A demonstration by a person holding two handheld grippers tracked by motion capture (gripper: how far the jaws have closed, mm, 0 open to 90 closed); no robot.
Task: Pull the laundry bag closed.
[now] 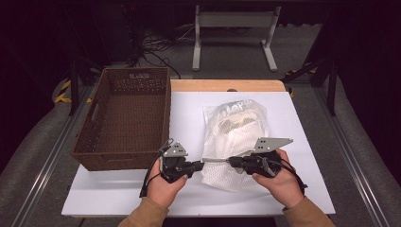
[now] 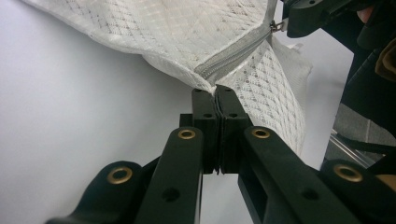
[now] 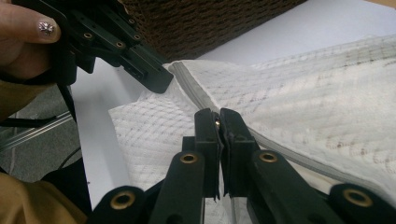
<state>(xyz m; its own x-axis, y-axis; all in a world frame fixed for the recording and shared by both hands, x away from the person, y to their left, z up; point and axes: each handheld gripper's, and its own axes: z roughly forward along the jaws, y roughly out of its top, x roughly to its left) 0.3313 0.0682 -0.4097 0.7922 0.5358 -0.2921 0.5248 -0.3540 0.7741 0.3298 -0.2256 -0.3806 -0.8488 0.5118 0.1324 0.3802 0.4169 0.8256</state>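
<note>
White mesh laundry bag (image 1: 235, 137) lies centre frame in the high view on the white table (image 1: 113, 189), near end lifted between the two grippers. Its zipper (image 2: 232, 58) is stretched into a taut line between them, low centre of the high view.

Left gripper (image 1: 197, 165): jaws fully closed, pinching the bag's edge at the zipper's end. Looks like an anchor, holding the fabric so the zip track stays straight under tension.

Right gripper (image 1: 232, 162): jaws also closed, clamped on the zipper pull (image 3: 217, 122). My read is that this hand runs the slider while the left one braces.

Wicker basket (image 1: 124, 118) sits left of centre, just beside the bag, empty as far as visible. Probably where the bag goes next.

View differences:
- High view gives layout: bag, basket, both hands (image 1: 163, 187) low in frame, something pale bundled inside the bag. Grip detail too small there.
- Left gripper view shows the zipper teeth closed from its own jaws up to the right gripper at upper right.
- Right gripper view shows a glint of metal between its jaws, plus the left gripper at upper left against the basket's wall.
</note>
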